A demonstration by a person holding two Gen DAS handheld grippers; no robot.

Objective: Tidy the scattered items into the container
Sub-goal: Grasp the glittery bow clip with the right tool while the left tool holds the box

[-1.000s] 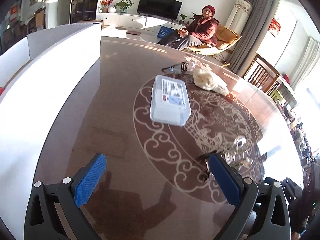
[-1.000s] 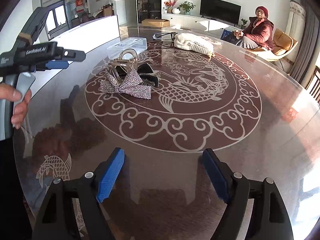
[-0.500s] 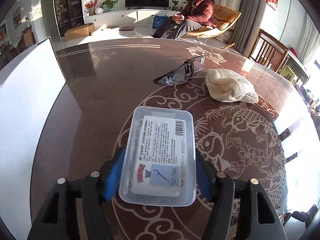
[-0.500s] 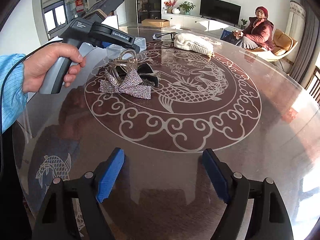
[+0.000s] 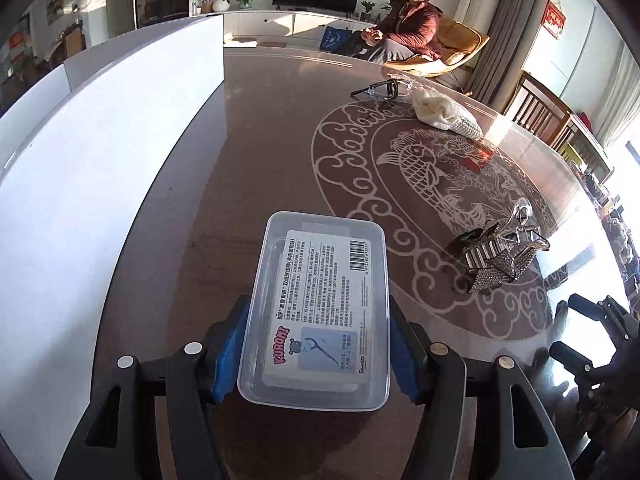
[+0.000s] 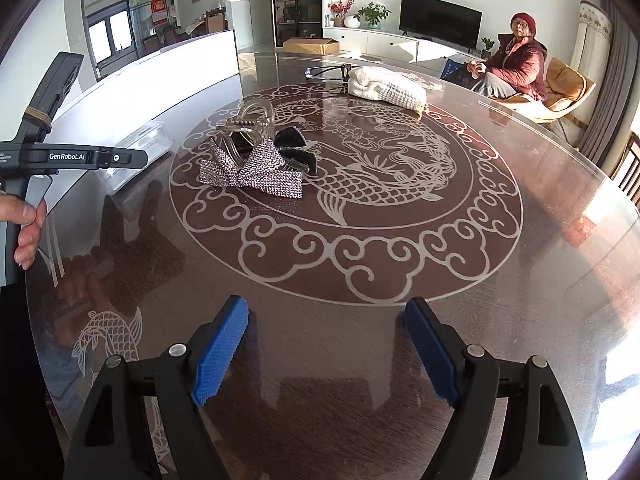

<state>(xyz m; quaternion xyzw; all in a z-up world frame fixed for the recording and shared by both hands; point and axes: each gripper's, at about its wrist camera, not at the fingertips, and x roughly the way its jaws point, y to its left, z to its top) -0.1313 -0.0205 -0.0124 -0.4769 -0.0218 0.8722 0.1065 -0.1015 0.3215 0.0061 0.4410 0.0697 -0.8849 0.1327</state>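
Observation:
My left gripper (image 5: 316, 354) is shut on a clear plastic box of floss picks (image 5: 320, 312), its blue pads pressing the box's two long sides. The box sits just right of the white container's wall (image 5: 100, 160); in the right wrist view the box (image 6: 136, 148) shows behind the left gripper's black body (image 6: 72, 156). A rhinestone bow and hair clips (image 6: 256, 156) lie together on the dragon pattern. Farther back are glasses (image 6: 326, 72) and a cream knitted cloth (image 6: 384, 88). My right gripper (image 6: 326, 356) hovers open over the near edge of the table, nothing between its fingers.
The round glass-topped table (image 6: 520, 280) has its edge close on the right. The tall white container (image 6: 180, 56) lines the left side. A person sits in an armchair (image 6: 516, 64) beyond the table. Wooden chairs (image 5: 544, 120) stand at the right.
The left gripper reached the floss box, closed on its sides and carried it left, off the ring pattern and near the white container. The right gripper stayed still.

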